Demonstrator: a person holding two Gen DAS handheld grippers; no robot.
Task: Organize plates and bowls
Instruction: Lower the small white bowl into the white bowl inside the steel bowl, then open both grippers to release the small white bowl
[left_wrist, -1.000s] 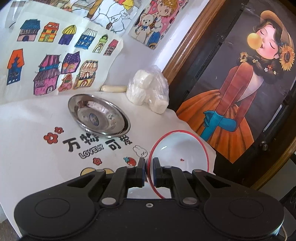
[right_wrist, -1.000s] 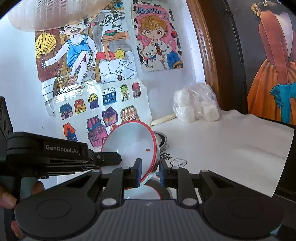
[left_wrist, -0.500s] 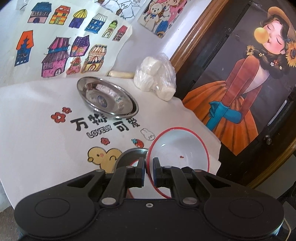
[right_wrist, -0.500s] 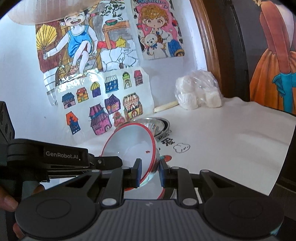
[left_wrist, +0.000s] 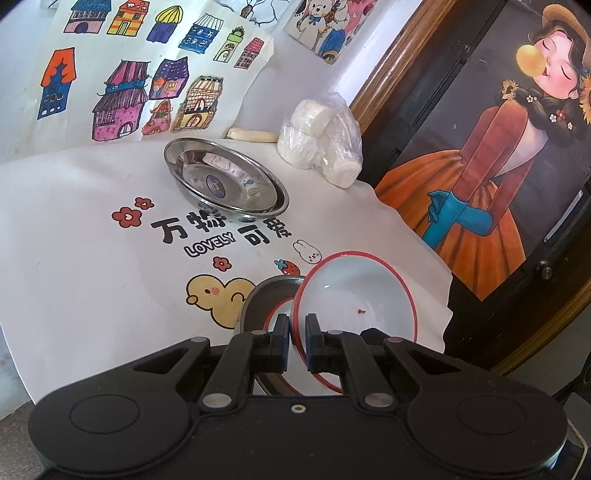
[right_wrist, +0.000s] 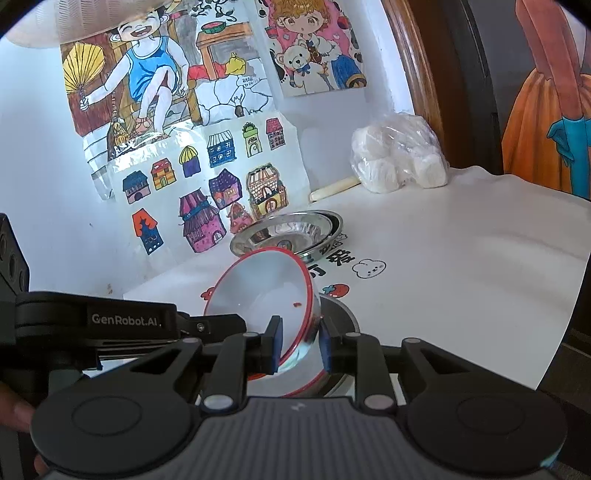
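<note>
White tablecloth (left_wrist: 81, 229) bears steel dish (left_wrist: 225, 181) beyond tilted bowl (left_wrist: 354, 291).

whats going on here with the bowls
A person with a gripper in each hand is sorting dishes on a white printed tablecloth. The left gripper is shut on the rim of a tilted white bowl with a red rim, above another red-rimmed bowl sitting in a metal dish. The right gripper straddles the tilted bowl's far rim, jaws slightly apart. A steel plate sits further back.
</note>
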